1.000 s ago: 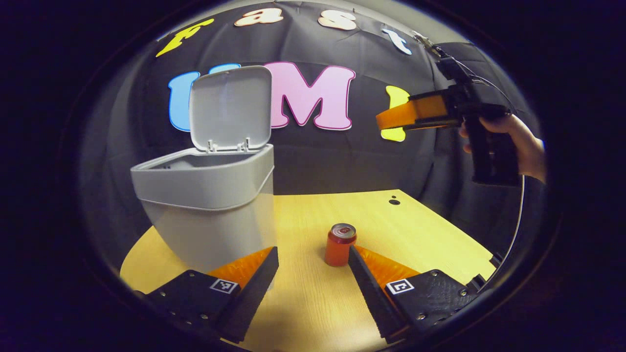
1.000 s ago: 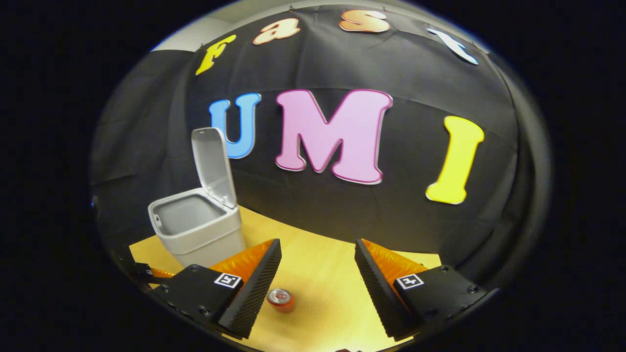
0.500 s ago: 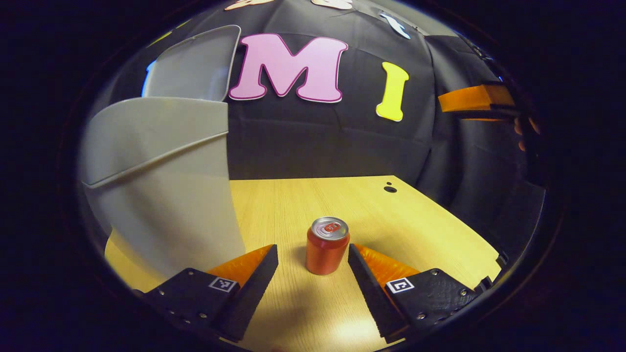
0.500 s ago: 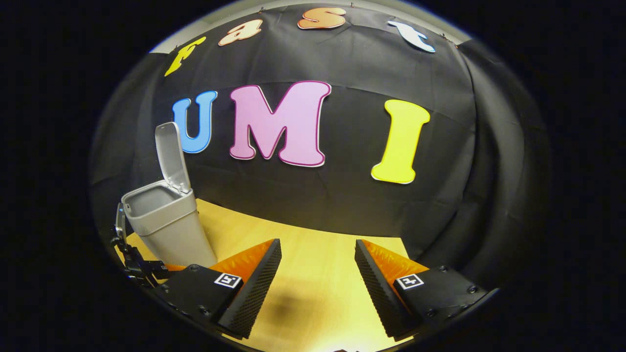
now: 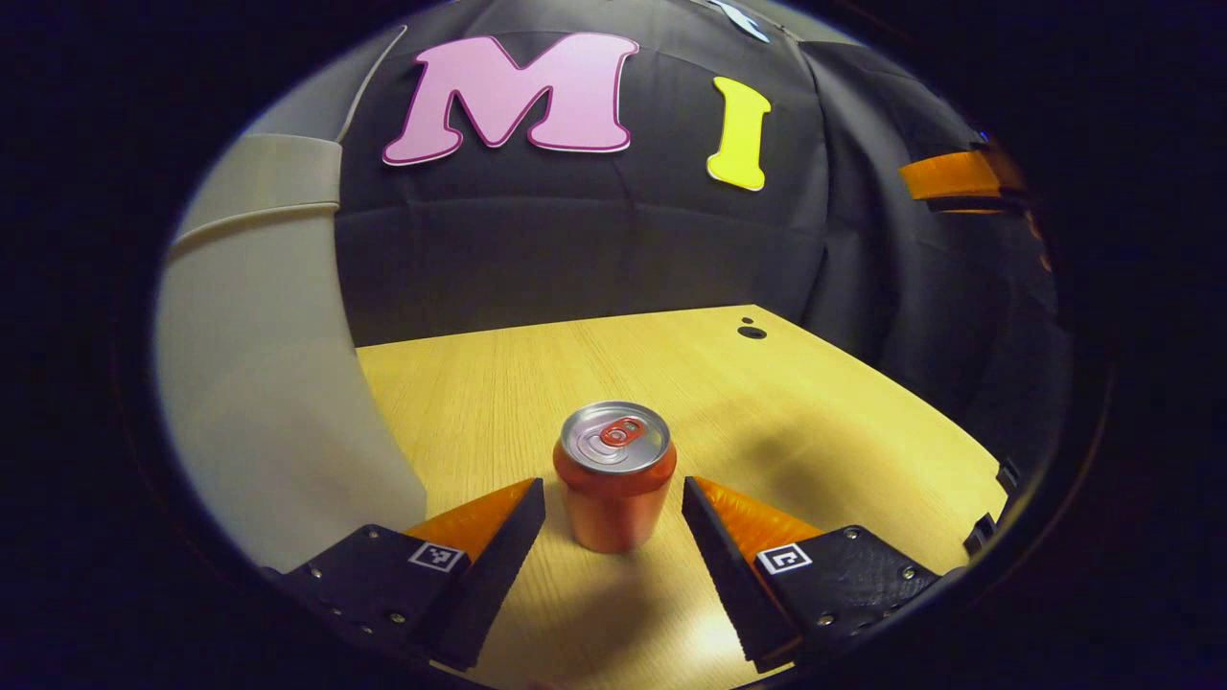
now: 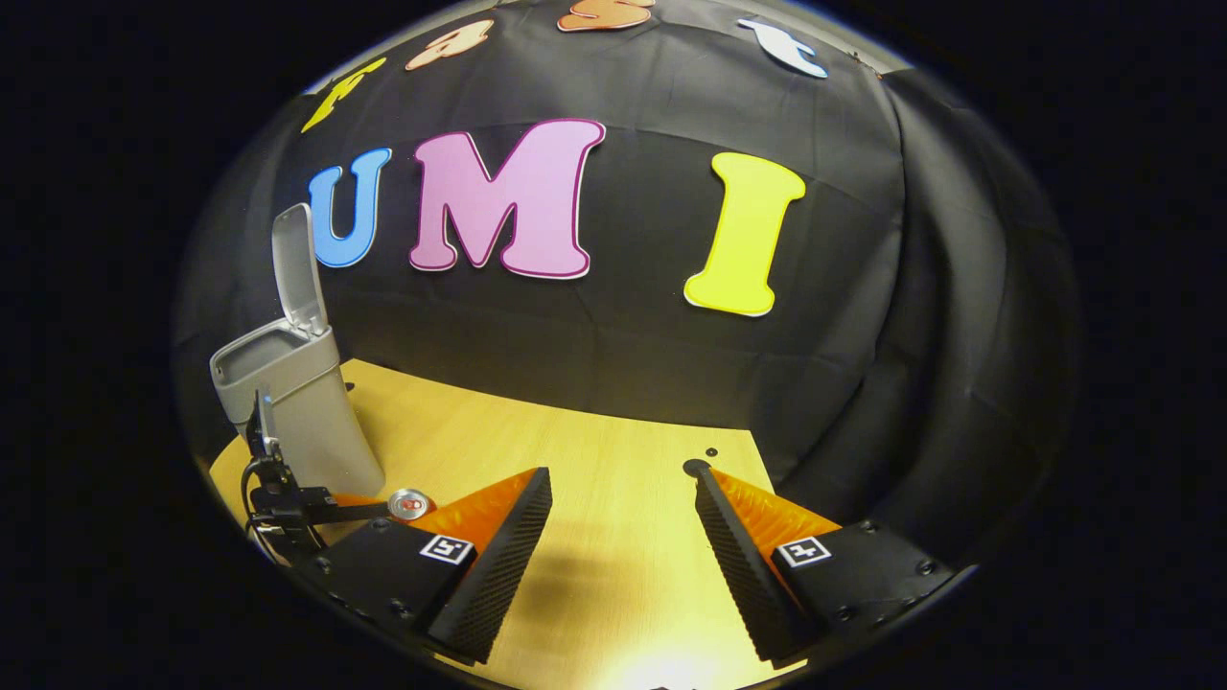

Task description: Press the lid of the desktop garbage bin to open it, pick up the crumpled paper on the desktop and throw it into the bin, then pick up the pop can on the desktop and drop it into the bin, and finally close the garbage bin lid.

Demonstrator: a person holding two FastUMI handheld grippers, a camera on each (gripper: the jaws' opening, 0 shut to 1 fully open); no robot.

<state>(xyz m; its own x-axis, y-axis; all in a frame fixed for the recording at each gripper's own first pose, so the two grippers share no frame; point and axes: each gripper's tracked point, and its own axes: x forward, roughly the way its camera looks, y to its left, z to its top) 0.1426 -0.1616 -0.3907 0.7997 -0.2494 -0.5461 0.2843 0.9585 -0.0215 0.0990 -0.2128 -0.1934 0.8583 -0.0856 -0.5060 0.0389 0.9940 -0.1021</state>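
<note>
Pop can (image 5: 614, 474) upright on the table (image 5: 786, 402), between the spread fingers of the left hand-held gripper (image 5: 613, 522), untouched, framed for grasping. Bin (image 6: 288, 402), at 9 o'clock, stands lid-up (image 6: 295, 268). Right hand-held gripper (image 6: 623, 517), spread and empty, keeps clear.

In the left gripper view, the garbage bin (image 5: 259, 383) is cut off at the left edge, its opening out of sight. The right gripper (image 5: 949, 177) shows as 1 sliver at the right edge. In the right gripper view, the pop can (image 6: 410, 503) is half hidden behind a finger (image 6: 479, 522).
</note>
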